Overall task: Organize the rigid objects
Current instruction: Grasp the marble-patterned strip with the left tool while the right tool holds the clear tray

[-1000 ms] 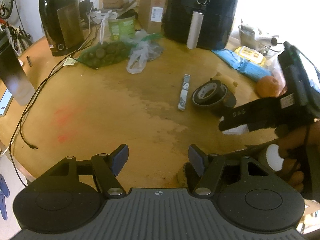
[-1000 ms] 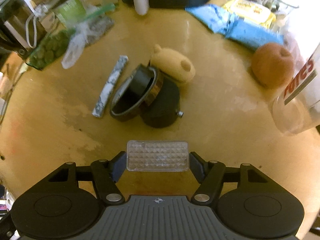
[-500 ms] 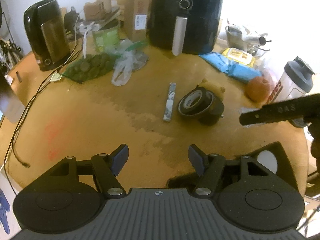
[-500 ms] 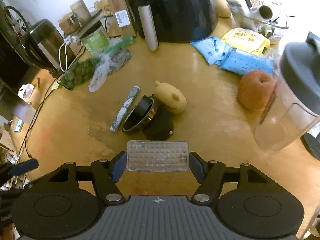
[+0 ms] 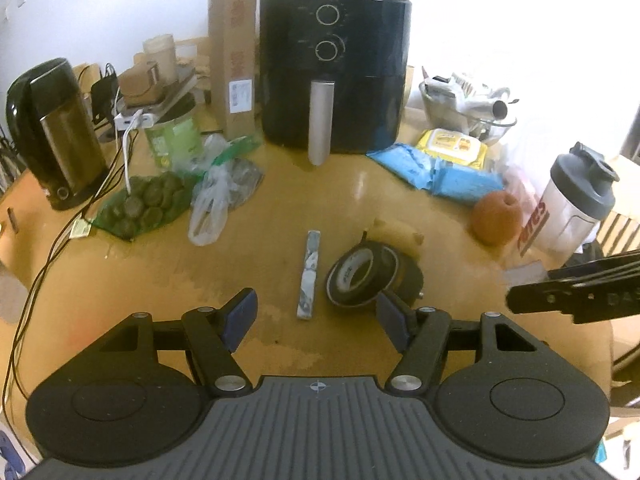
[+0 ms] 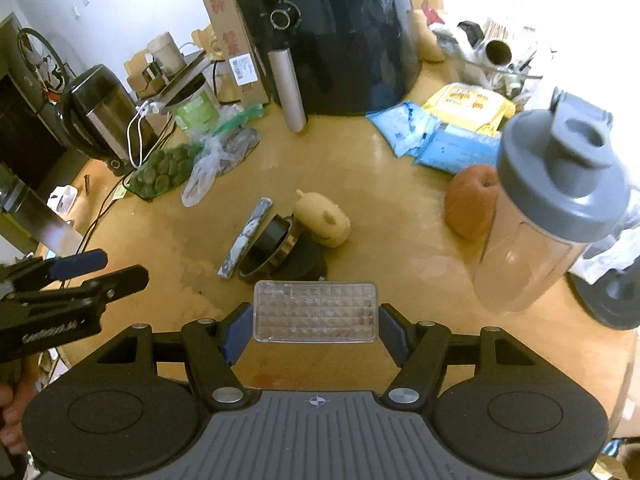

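Clear ridged plastic block (image 6: pixel 315 312) between right gripper (image 6: pixel 314 330) pads; left gripper (image 5: pixel 316 318) empty

air fryer (image 5: pixel 334 68): one, the landmark at the back of the table (image 5: pixel 120 280)
kettle (image 5: pixel 50 132): one, far to the air fryer's left
tall cardboard box (image 5: pixel 233 52): one, just left of the air fryer
blue packets (image 5: pixel 436 170): two, in front of the air fryer to its right
yellow wipes pack (image 5: pixel 452 146): one, right of the air fryer
shaker bottle (image 5: pixel 572 204): one, far right of the air fryer
orange fruit (image 5: pixel 496 218): one, beside the bottle
tape rolls (image 5: pixel 362 276): two, leaning together, in front of the air fryer
patterned bar (image 5: pixel 310 274): one, just left of the rolls
clear ribbed case (image 6: pixel 315 312): one
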Demonstrator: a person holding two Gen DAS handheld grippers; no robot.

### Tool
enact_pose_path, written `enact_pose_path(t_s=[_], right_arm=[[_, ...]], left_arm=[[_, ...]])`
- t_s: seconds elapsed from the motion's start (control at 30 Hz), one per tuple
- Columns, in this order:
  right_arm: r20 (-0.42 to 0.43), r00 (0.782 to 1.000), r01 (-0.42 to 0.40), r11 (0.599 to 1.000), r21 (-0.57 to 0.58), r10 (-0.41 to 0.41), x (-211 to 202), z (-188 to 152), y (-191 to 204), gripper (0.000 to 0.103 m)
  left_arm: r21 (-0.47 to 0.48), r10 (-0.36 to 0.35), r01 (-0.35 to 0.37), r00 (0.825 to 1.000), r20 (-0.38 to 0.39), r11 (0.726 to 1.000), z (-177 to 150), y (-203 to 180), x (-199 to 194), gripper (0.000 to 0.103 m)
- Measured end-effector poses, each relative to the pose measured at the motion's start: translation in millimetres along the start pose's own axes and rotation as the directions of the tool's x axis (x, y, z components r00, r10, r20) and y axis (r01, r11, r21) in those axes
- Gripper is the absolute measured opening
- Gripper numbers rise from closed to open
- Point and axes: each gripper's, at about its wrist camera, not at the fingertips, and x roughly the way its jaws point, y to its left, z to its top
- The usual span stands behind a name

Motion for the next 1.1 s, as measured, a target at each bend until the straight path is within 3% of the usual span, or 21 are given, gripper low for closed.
enact_pose_path(t_s=[0.43, 0.63, 1.1], right_arm=[[-0.016, 1.0, 0.008, 1.0, 0.002, -0.008, -7, -16, -4, 0.07], [-0.033, 0.999, 0.016, 1.0, 0.019, -0.015, -7, -24, -8, 0.07], [-0.032, 0.999, 0.027, 0.998, 0.06, -0.025, -11, -23, -14, 0.07]], left_arm=[[0.002, 0.04, -0.04, 0.997, -0.069, 0.999, -11, 15, 46, 0.063], [-0.002, 0.046, -0.047, 0.994, -0.097, 0.999, -14, 24, 68, 0.05], [0.043, 0.025, -0.021, 0.993, -0.118, 0.999, 4, 24, 106, 0.048]])
